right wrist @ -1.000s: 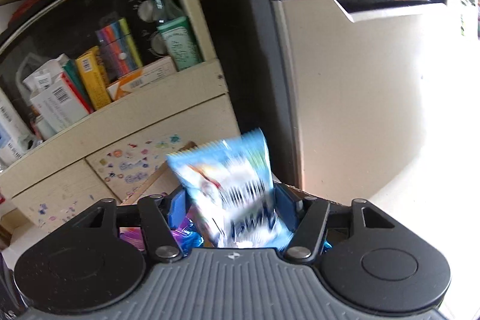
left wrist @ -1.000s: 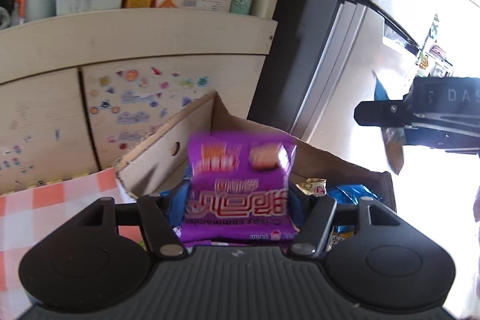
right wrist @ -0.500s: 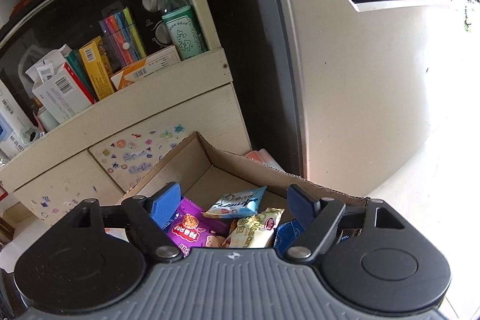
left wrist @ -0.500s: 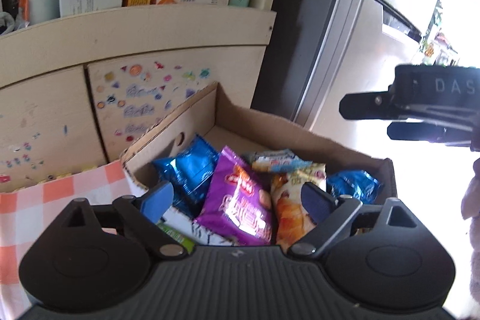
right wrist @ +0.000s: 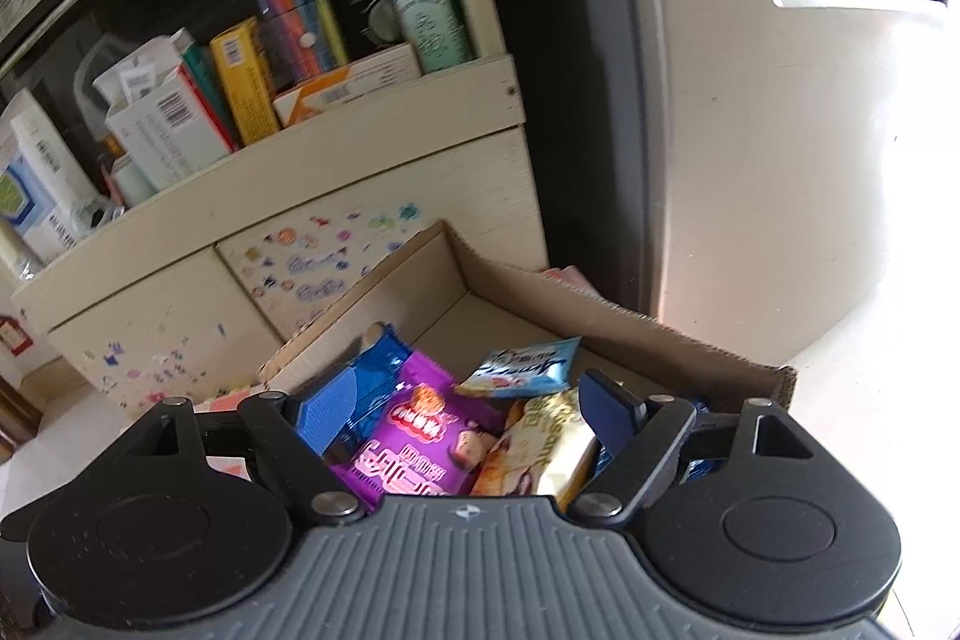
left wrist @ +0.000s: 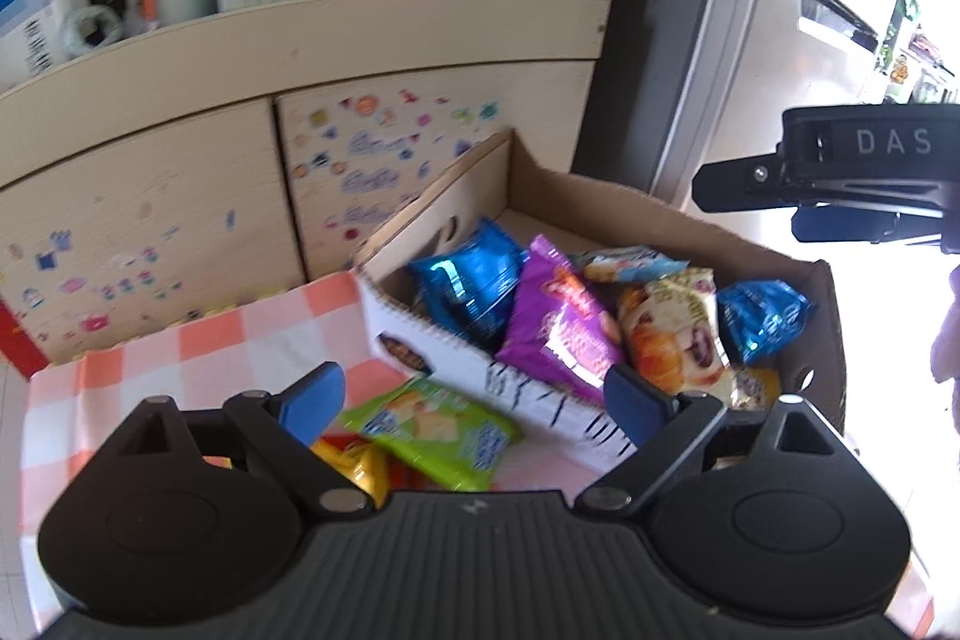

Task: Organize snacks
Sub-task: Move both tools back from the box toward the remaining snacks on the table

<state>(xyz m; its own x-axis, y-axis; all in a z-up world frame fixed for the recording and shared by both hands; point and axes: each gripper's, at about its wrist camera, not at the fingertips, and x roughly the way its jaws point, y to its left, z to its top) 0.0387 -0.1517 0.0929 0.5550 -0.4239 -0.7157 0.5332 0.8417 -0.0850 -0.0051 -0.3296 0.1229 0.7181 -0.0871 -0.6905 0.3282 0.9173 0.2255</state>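
Observation:
A cardboard box point(left wrist: 654, 214) holds several snack packets: a purple one point(left wrist: 555, 325), blue ones point(left wrist: 468, 280), a croissant packet point(left wrist: 672, 340) and a light-blue one point(left wrist: 630, 263). My left gripper point(left wrist: 474, 403) is open and empty, just short of the box's near wall, above a green packet point(left wrist: 432, 430) and a yellow packet point(left wrist: 354, 466) on the checked cloth. My right gripper point(right wrist: 471, 412) is open and empty above the box point(right wrist: 600, 310), over the purple packet point(right wrist: 414, 436) and croissant packet point(right wrist: 540, 448). It also shows in the left wrist view point(left wrist: 840, 178).
A pink-and-white checked cloth point(left wrist: 198, 358) covers the table left of the box. Behind stands a cream cabinet with stickers point(left wrist: 372, 154) and a shelf of boxes and a green bottle point(right wrist: 420, 4). A fridge point(right wrist: 750, 130) is to the right.
Both grippers opened and dropped their packets into the box, the left its purple one, the right its light-blue one. The left gripper then drew back, bringing the green packet into view.

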